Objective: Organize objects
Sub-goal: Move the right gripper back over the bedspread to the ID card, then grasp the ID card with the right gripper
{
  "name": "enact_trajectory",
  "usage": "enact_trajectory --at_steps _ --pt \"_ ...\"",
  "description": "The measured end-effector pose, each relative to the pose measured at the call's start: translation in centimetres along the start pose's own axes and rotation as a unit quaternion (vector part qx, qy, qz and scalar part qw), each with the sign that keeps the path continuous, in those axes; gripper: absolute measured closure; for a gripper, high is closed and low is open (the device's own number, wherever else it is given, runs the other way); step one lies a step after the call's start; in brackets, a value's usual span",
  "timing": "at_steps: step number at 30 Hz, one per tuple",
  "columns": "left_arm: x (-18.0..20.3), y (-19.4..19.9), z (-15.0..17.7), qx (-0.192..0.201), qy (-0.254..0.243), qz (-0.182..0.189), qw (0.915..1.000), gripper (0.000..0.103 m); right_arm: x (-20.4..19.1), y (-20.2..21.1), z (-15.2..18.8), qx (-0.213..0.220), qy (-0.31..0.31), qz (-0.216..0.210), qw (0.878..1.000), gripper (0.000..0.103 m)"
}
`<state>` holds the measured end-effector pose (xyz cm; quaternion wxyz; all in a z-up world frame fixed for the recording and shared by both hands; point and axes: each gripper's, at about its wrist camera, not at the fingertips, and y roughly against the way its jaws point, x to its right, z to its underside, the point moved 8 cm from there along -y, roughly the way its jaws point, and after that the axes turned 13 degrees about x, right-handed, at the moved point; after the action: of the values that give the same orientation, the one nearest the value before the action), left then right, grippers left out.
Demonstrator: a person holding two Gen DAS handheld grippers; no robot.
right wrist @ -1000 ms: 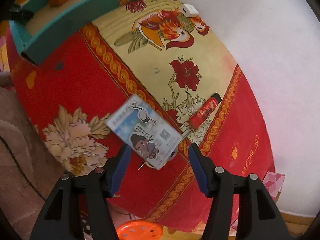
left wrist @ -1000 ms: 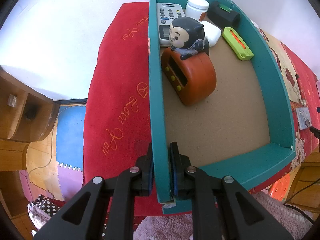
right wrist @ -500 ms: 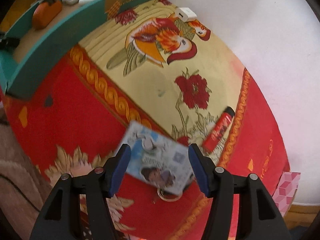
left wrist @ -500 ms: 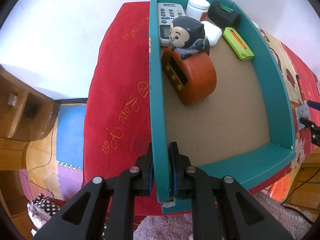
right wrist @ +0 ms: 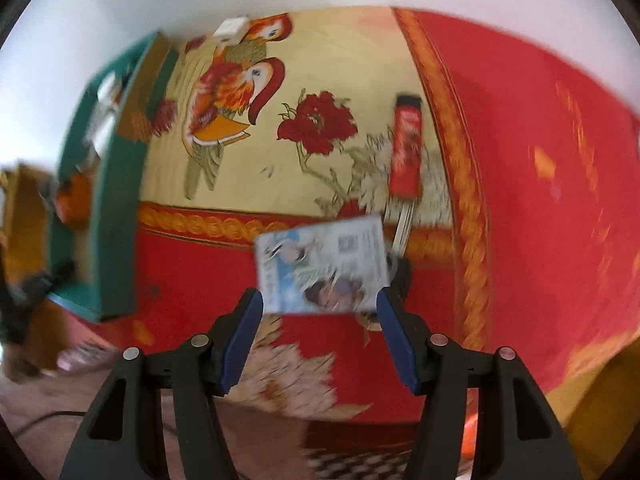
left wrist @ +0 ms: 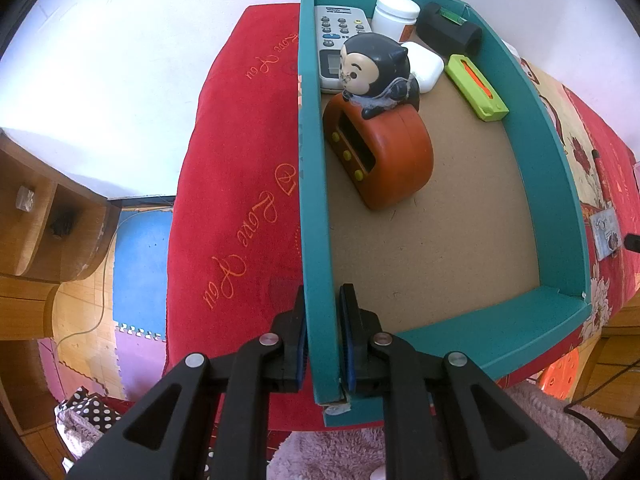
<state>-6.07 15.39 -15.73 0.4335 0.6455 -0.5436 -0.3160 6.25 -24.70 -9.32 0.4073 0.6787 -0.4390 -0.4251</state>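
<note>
My left gripper [left wrist: 323, 300] is shut on the near left wall of a teal box [left wrist: 312, 160] lying on the red bedspread. Inside sit an orange clock [left wrist: 392, 160] with a black-and-white figurine [left wrist: 376, 64], a remote [left wrist: 334, 40], a white jar [left wrist: 396, 12], a white case [left wrist: 426, 68], a green cutter [left wrist: 476, 88] and a black object [left wrist: 448, 28]. A printed card [right wrist: 324, 268] lies flat on the bedspread, right of the box. My right gripper [right wrist: 320, 304] points down at it, open, its tips level with the card's two short edges. The view is blurred.
A red lighter [right wrist: 406, 152] lies just beyond the card. A white charger block [right wrist: 231, 30] sits at the far edge by the wall. The teal box [right wrist: 116, 200] is to the left in the right wrist view. A wooden shelf [left wrist: 48, 208] stands left of the bed.
My right gripper has rolled and shifted over the card, so its fingers now line up with the card's short edges. The card, the box and my left gripper have stayed put.
</note>
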Motion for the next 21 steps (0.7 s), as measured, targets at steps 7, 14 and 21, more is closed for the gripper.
enact_trajectory --at_steps 7,14,21 --pt "-0.1 0.0 0.0 0.000 0.001 0.000 1.0000 0.092 0.0 -1.6 2.4 -0.043 -0.194 -0.051 0.979 0.035" --pt "-0.4 0.1 0.0 0.002 0.000 0.002 1.0000 0.092 1.6 -3.1 0.1 0.030 -0.303 -0.012 0.952 0.019" --pt "-0.4 0.1 0.0 0.002 0.001 0.002 1.0000 0.092 0.0 -4.8 -4.0 0.055 -0.238 -0.001 0.970 0.019"
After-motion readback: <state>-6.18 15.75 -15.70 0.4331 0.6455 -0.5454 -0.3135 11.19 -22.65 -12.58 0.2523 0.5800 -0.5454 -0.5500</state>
